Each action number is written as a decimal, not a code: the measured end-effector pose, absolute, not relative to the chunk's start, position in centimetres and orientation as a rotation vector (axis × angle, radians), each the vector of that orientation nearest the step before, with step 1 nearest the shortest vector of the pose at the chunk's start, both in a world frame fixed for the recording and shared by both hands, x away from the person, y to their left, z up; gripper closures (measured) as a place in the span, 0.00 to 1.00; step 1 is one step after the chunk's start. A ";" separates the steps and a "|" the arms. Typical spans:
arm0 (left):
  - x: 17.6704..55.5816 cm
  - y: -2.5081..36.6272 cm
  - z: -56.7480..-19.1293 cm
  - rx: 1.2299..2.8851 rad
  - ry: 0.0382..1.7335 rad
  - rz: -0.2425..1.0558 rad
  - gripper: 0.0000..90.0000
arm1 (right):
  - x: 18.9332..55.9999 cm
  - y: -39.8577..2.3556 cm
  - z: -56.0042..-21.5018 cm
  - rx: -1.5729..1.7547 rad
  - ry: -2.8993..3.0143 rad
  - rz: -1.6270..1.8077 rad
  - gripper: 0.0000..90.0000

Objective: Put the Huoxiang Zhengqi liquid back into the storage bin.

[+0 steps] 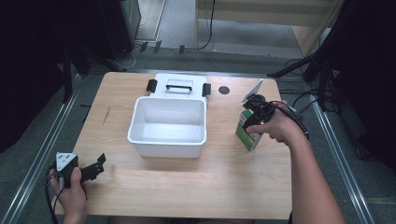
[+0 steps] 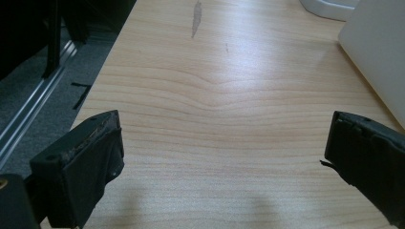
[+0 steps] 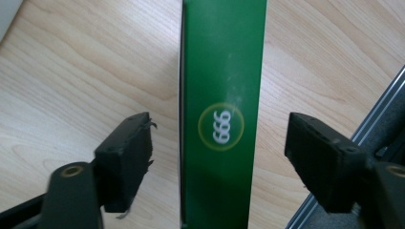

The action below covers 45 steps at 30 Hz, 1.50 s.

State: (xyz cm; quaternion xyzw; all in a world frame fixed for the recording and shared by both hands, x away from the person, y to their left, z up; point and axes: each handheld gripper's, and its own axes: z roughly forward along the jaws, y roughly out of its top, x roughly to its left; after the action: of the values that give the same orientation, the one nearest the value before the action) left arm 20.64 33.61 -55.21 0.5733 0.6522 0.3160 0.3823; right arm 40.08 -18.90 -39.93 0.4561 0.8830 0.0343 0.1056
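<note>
1. Straddling an upright green carton (image 3: 222,114) at the bench's (image 1: 187,186) right side, the right tool (image 3: 219,143) gapes, pads not touching, ready to grip.
2. Left tool (image 2: 224,157) rests open, near-left, empty.
3. White bin (image 1: 167,140) waits centrally.

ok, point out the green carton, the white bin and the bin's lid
green carton (image 3: 222,95), right gripper view, on its green face above the round 666 mark.
white bin (image 1: 168,149), high view, on its near outer wall.
lid (image 1: 161,88), high view, on its flat top left of the handle.
</note>
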 end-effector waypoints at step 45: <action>20.7 33.6 -55.2 1.454 1.663 0.805 0.00 | 39.5 -16.7 -38.0 0.720 2.863 0.157 0.72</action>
State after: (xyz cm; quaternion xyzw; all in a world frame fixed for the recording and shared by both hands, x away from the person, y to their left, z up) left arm 20.68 33.60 -55.21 0.5708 0.6528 0.3160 0.3849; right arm 39.47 -16.72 -38.01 0.2426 0.9643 0.0528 0.0923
